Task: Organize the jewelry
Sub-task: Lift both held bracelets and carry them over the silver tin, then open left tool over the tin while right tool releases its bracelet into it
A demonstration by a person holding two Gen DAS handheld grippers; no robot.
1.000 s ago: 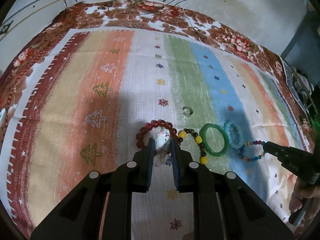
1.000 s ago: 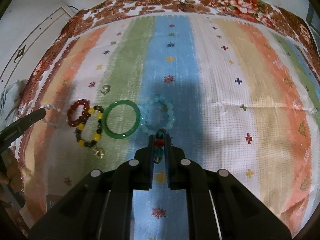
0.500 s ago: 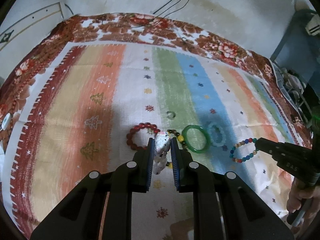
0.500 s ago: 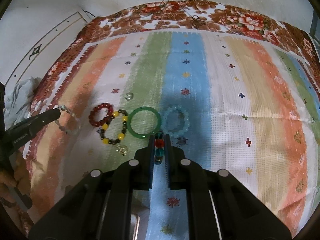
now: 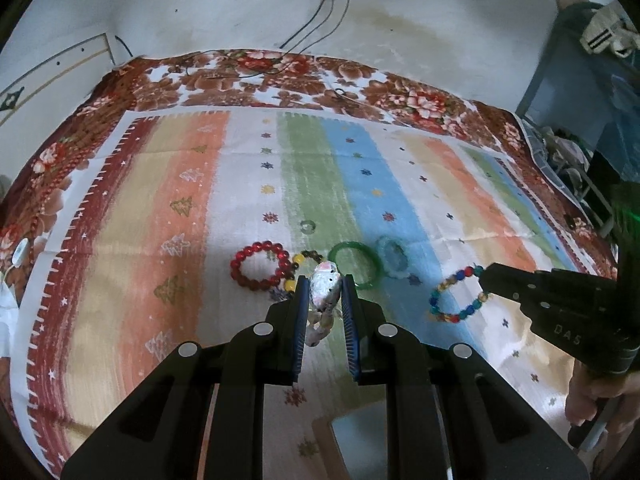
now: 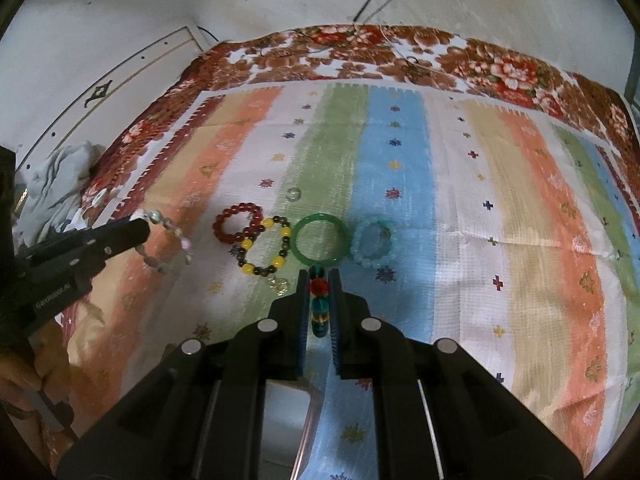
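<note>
Striped cloth (image 5: 192, 216) over a floral blanket (image 5: 280, 80) carries the jewelry; a pale tray-like corner (image 6: 288, 404) shows at the near edge under the grippers, contents not visible.

Left gripper (image 5: 323, 300): jaws narrow, clamped on a pale bead bracelet (image 5: 325, 280), whitish-pink beads, loop hanging clear of the cloth. In the right view the same loop (image 6: 168, 240) dangles from its tip over the orange stripe toward the left edge.

Right gripper (image 6: 319, 292): jaws nearly closed on a multicolour bracelet (image 6: 319, 286), red, teal and amber beads between the pads. From the left view its loop (image 5: 456, 294) hangs free above the blue stripe.

Lying in a row mid-cloth, left to right:
- red bracelet (image 6: 238, 224), touching the next
- yellow-brown bracelet (image 6: 264, 246) with gold charm (image 6: 279, 285)
- green bangle (image 6: 320, 240)
- aqua bracelet (image 6: 374, 242), just beside the bangle

Small clear ring (image 6: 294, 194) sits alone beyond the row on the green stripe.

Surroundings: grey cloth bundle (image 6: 60, 184) off the left edge; cables (image 5: 316, 24) on the wall behind. A hand (image 5: 592, 404) grips the right gripper's handle.
</note>
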